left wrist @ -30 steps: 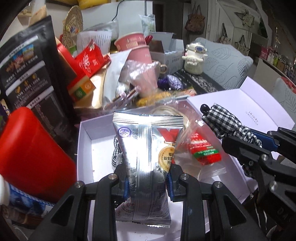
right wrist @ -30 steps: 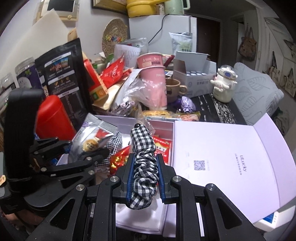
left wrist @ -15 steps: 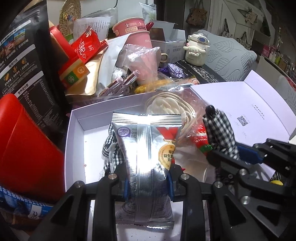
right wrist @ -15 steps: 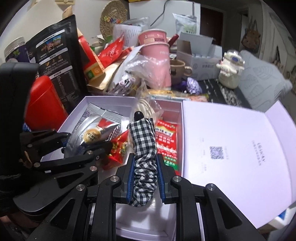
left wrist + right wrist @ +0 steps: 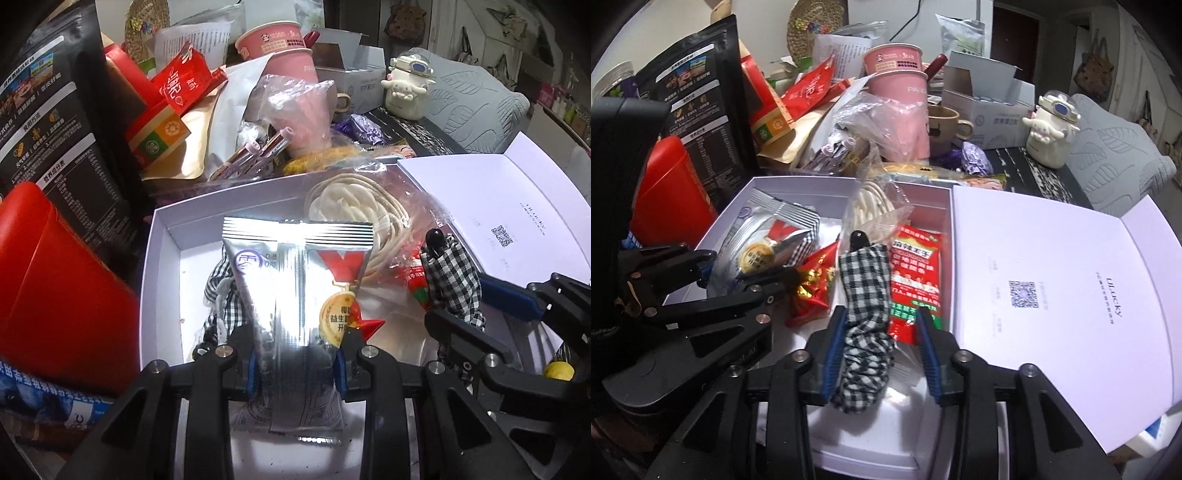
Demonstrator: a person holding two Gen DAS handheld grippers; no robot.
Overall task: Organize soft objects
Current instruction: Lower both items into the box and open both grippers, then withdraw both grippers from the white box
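Note:
My left gripper is shut on a silver snack packet, held upright over the open white box. A black-and-white checkered cloth roll with a black knob on its tip stands between the jaws of my right gripper. Those jaws are opening, and a gap shows at the right pad. The roll hangs over the box's middle, above a red snack packet. Inside the box also lie a red-gold candy bag, a bagged white cord and another checkered cloth.
The box's white lid lies open flat to the right. A red container and a black pouch crowd the left side. Behind the box are pink cups, loose wrappers, a white figurine and a grey cushion.
My right gripper has sunk toward the box with the checkered roll, and its jaws have spread apart around it. The left gripper still grips the silver packet.

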